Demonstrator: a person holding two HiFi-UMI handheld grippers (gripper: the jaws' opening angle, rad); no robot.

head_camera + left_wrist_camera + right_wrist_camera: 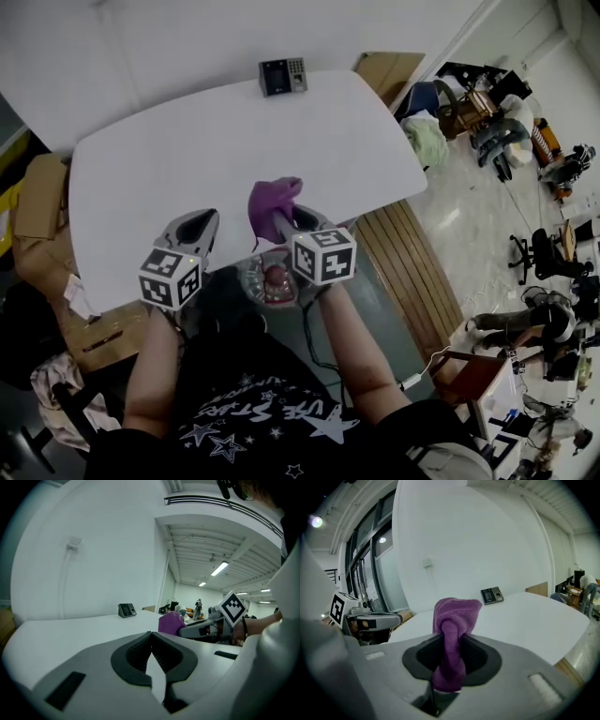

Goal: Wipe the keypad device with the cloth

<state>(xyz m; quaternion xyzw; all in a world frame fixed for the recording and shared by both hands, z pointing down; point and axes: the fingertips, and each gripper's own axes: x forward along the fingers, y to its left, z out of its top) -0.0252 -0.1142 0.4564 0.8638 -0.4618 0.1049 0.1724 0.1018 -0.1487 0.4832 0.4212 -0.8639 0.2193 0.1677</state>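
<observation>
The keypad device is a small dark box with a screen and grey keys, standing at the far edge of the white table; it also shows small in the distance as the keypad device and the keypad device. A purple cloth sticks up from my right gripper, which is shut on it; the bunched cloth fills the jaws. My left gripper hovers over the table's near edge, jaws shut and empty. Both grippers are far from the device.
Cardboard boxes stand left of the table. A wooden-slat panel lies on the floor to the right, with office chairs and clutter beyond. A white wall rises behind the table.
</observation>
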